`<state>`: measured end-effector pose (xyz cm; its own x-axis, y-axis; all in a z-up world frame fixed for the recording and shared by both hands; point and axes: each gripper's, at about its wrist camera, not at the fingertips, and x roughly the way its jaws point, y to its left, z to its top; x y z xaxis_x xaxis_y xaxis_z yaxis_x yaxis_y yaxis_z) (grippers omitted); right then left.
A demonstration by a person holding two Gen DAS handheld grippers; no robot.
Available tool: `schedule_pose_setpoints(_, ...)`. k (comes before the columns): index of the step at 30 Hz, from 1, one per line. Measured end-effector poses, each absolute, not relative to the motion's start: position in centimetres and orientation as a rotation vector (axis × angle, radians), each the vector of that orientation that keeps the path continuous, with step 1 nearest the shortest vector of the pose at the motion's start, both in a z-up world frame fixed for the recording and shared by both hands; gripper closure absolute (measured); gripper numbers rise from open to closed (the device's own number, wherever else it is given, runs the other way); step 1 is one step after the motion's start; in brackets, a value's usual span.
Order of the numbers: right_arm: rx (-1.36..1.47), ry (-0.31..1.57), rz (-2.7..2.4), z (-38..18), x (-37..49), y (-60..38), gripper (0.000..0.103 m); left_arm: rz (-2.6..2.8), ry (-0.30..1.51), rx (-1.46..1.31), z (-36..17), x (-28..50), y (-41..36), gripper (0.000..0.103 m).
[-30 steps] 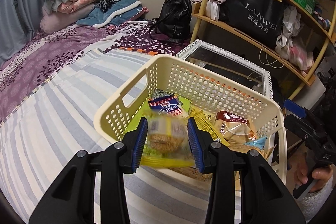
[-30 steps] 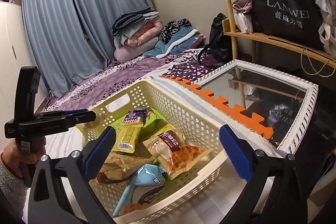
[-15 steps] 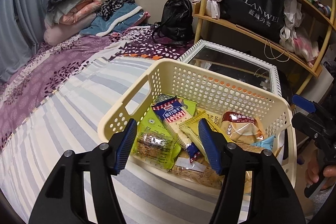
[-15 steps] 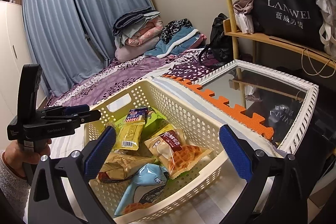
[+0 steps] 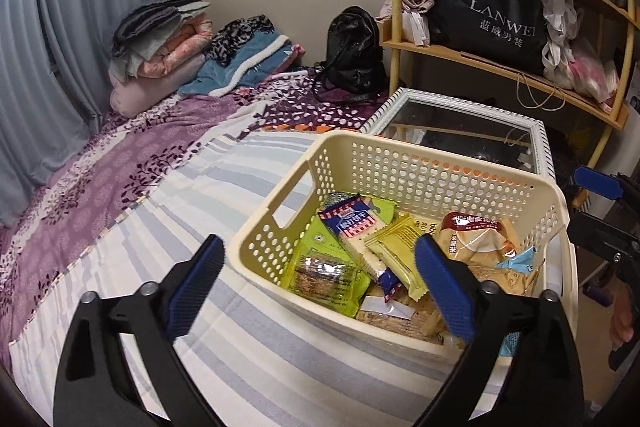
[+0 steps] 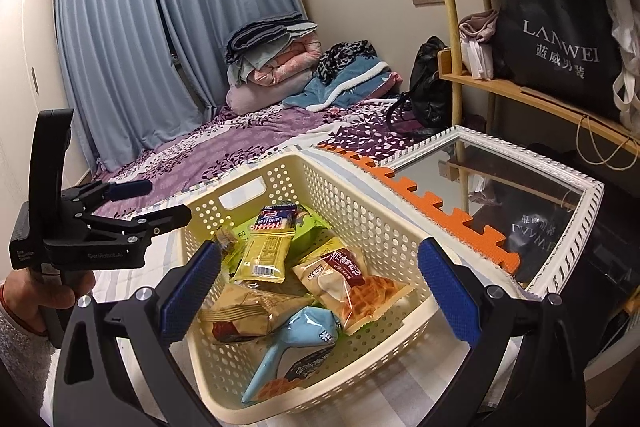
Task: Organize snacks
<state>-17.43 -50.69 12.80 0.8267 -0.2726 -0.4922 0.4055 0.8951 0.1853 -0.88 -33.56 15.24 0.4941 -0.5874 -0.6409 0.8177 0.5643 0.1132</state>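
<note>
Bedroom clutter rings the scene — folded blankets at 11 o'clock, a shelf at 2 — while a cream basket sits on the striped bedspread. Inside lie the snacks: a green packet, a blue-striped biscuit pack, a yellow pack, a waffle bag and a light-blue packet. Both the left gripper and the right gripper hover with fingers spread wide, empty. No loose snack shows on the bed, so the gathering looks nearly or wholly done — perhaps only tidying remains.
</note>
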Motion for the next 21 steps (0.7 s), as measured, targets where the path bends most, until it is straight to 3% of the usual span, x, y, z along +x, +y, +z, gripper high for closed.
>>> schedule_pose_setpoints(21, 0.091, 0.525, -0.393, 13.9, -18.3, -44.6, 0.005, -0.607, 0.502, 0.356, 17.3, -2.8, -27.5, 0.003)
